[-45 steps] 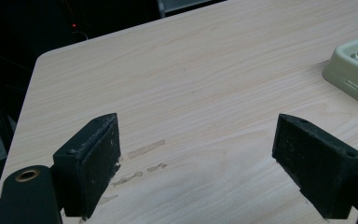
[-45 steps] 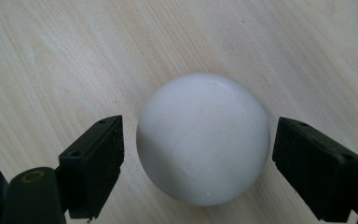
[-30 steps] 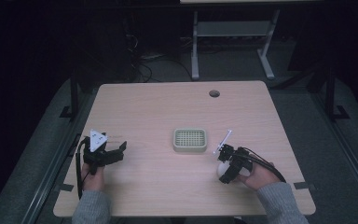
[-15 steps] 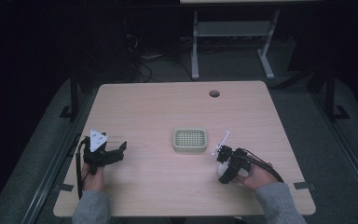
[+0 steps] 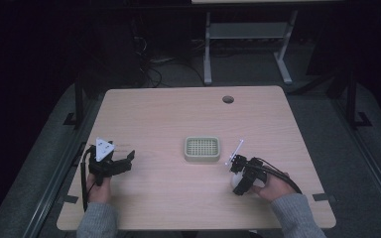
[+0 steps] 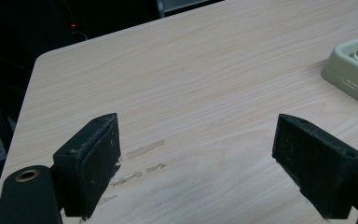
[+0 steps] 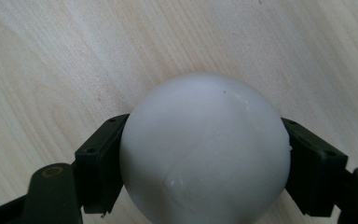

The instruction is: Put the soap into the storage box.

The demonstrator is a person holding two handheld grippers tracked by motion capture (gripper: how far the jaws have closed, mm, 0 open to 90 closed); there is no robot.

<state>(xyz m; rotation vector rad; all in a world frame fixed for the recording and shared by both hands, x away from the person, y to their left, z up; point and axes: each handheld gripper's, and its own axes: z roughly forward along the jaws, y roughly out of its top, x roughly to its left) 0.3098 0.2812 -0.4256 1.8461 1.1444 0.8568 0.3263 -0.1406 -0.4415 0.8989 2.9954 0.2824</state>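
Observation:
A white ball (image 7: 205,149) sits between the two black jaws of my right gripper (image 7: 204,140), which is shut on it just above the wooden table. From above, that gripper (image 5: 240,179) is at the table's front right, pointing down and left, and a bit of the ball (image 5: 236,183) shows under it. My left gripper (image 5: 127,160) rests at the front left, open, with nothing between its jaws (image 6: 200,158). A pale green slotted tray (image 5: 202,148) lies at the table's middle; its corner (image 6: 354,70) shows in the left gripper view.
The table (image 5: 168,114) has a round cable hole (image 5: 227,99) near its far edge. A thin white stick (image 5: 235,151) stands up from the right gripper. Old tape marks (image 6: 142,150) lie ahead of the left jaws. Desk legs and cables are beyond the table.
The right gripper has tipped over the ball, which is now more covered from above. The left gripper has not moved.

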